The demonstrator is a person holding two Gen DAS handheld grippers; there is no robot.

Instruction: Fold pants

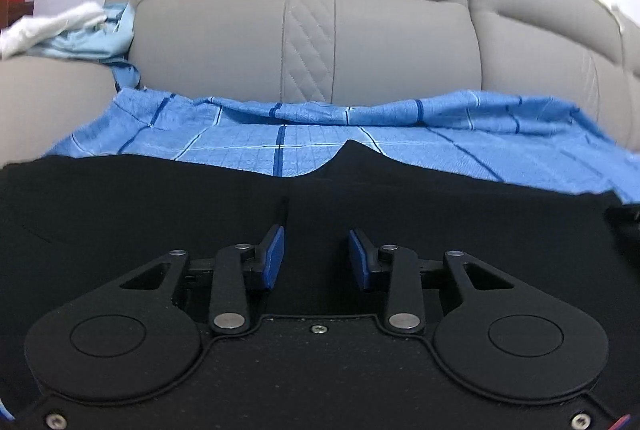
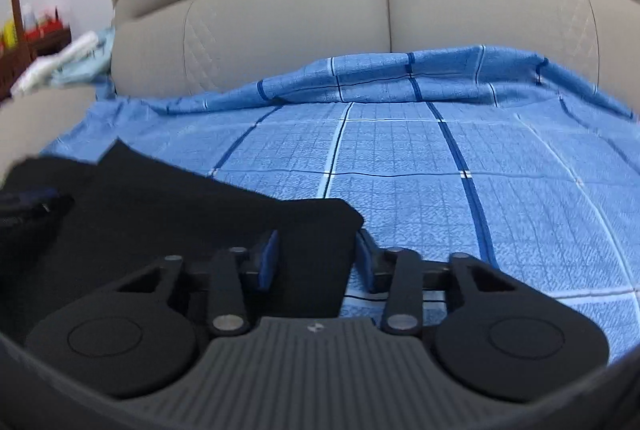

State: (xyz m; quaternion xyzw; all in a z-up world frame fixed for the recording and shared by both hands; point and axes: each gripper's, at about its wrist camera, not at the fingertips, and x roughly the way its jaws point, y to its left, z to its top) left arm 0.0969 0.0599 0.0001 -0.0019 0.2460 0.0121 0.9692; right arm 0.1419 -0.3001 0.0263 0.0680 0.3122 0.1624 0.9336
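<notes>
Left wrist: left claw (image 1: 316,256) hovering agape over pants (image 1: 160,201) lying on sheet (image 1: 248,149) | right claw (image 2: 316,258) gaping, straddling pants edge | advice: pinching both layers evenly, lifting together

The pants (image 1: 160,205) lie on the sheet (image 2: 400,165), with the sofa backrest (image 1: 304,49) behind.

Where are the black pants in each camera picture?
Left wrist: the black pants stretch across the whole middle, below the blue checked sheet.
Right wrist: the black pants lie in the lower left, edge between the fingers.
Shared landmark: the beige sofa back behind the sheet.
</notes>
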